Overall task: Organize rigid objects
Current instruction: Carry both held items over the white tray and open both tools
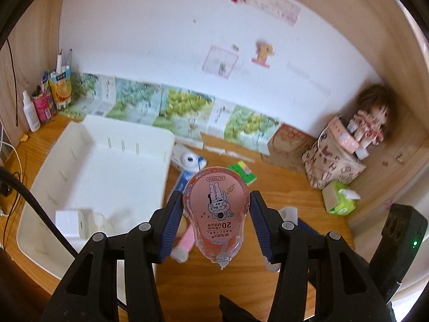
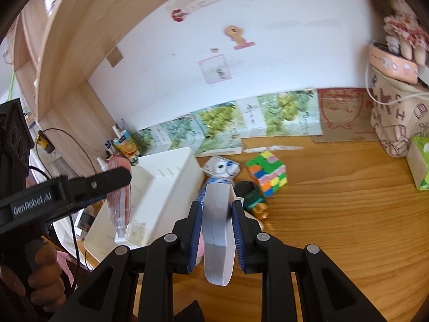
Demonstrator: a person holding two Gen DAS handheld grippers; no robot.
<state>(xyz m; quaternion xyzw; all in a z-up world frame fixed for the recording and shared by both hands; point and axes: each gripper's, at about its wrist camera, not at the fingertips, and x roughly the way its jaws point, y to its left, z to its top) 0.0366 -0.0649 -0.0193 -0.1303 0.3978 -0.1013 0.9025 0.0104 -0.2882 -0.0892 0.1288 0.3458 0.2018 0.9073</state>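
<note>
A pink see-through correction tape (image 1: 217,214) hangs above the wooden desk, with my left gripper (image 1: 215,201) shut on its sides. The right wrist view shows the same tape (image 2: 119,201) hanging over the near corner of the white bin (image 2: 166,187). My right gripper (image 2: 217,206) is shut on a flat white and grey case (image 2: 217,230), held edge-up above the desk beside the bin's right wall. The white bin (image 1: 102,166) lies left of the tape and holds a few white items (image 1: 72,222) at its near end.
A colourful puzzle cube (image 2: 268,173), a white and blue toy camera (image 2: 221,169), a blue and white tube (image 1: 182,182) and a small green and gold object (image 2: 254,201) lie right of the bin. A green tissue pack (image 2: 421,161) and patterned bag (image 2: 396,118) stand far right.
</note>
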